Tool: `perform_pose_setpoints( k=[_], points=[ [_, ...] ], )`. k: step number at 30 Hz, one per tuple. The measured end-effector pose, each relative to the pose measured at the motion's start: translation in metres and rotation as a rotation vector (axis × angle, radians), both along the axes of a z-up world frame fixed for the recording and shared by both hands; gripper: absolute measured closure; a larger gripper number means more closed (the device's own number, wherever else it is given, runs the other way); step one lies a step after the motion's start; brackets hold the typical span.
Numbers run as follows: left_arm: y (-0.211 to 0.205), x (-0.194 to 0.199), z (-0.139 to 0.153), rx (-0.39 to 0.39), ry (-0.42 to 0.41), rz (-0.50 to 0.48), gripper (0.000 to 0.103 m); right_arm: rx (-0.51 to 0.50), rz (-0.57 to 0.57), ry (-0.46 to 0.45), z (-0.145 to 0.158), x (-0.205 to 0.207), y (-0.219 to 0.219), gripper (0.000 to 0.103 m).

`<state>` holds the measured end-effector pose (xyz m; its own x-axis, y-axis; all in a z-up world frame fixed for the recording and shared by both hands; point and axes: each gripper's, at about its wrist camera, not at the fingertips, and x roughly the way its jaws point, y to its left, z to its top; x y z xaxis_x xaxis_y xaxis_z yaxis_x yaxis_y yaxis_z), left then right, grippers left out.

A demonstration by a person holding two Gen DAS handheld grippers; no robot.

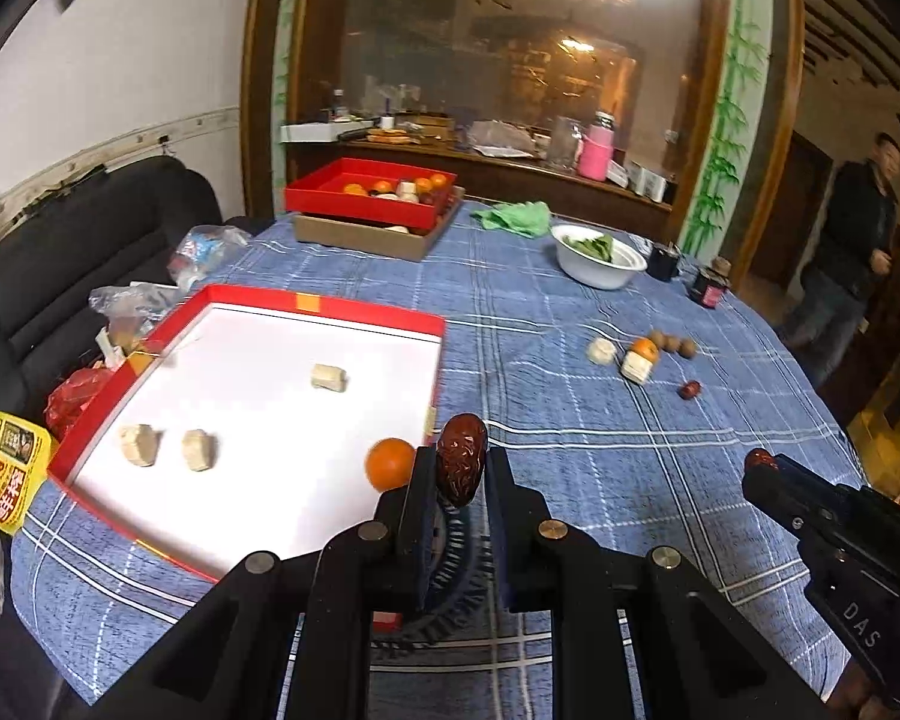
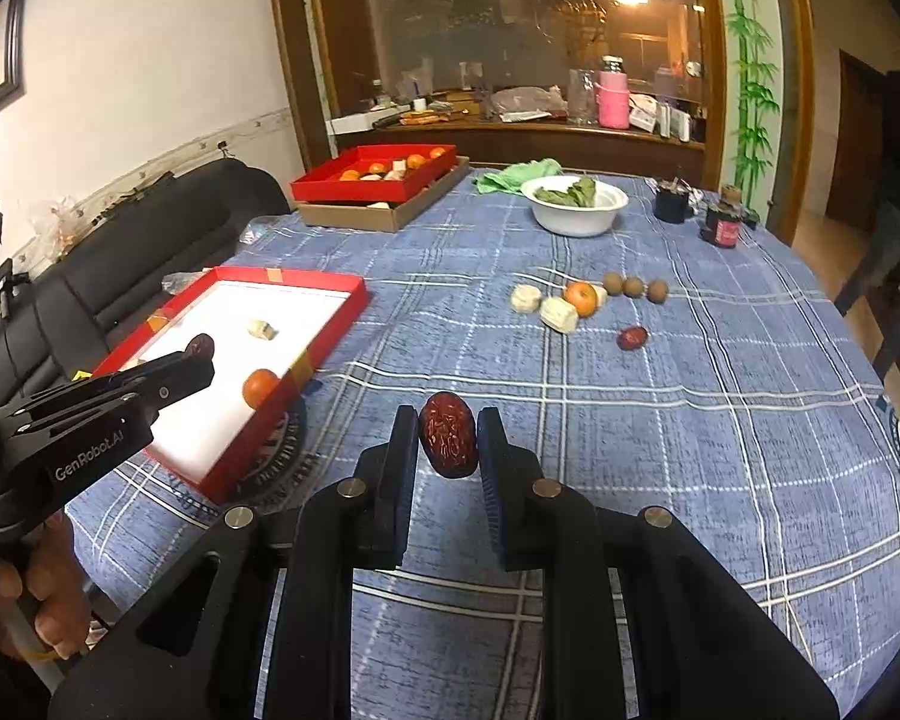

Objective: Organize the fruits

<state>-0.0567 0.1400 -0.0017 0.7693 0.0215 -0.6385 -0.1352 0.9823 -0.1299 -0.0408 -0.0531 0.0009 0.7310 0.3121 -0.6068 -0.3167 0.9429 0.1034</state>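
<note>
Blue tablecloth (image 2: 660,420) is being crossed by white plaid lines. Red-rimmed, white-floored tray (image 2: 330,324) is being seen at 9 o'clock, an orange fruit (image 2: 260,387) inside. Dark red wrinkled date (image 2: 448,435) is being shown at centre.

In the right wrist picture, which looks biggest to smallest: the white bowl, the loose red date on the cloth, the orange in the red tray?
1. White round bowl
2. Orange fruit in the red tray, though it sits nearer the camera
3. Loose wrinkled red date
</note>
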Motion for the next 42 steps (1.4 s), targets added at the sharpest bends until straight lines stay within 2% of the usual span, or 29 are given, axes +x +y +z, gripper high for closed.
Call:
perform_pose_setpoints(
  k=[10, 17, 25, 33, 42],
  points=[
    [0.032, -0.005, 0.006, -0.007, -0.021, 0.082, 0.088, -0.004, 0.041, -0.033, 0.015, 0.001, 0.019, 0.084],
    [0.067, -0.014, 0.005, -0.008, -0.021, 0.189, 0.088, 0.000, 0.085, -0.059, 0.027, 0.006, 0.038, 0.084],
    [0.107, -0.013, -0.005, -0.012, 0.015, 0.291, 0.088, 0.024, 0.183, -0.050, 0.033, 0.022, 0.081, 0.084],
    [0.107, 0.015, -0.034, 0.007, 0.103, 0.290, 0.088, 0.005, 0.300, 0.021, 0.010, 0.059, 0.152, 0.084],
    [0.116, 0.034, -0.053, 0.024, 0.166, 0.318, 0.088, -0.055, 0.342, 0.141, -0.031, 0.102, 0.193, 0.084]
  ],
)
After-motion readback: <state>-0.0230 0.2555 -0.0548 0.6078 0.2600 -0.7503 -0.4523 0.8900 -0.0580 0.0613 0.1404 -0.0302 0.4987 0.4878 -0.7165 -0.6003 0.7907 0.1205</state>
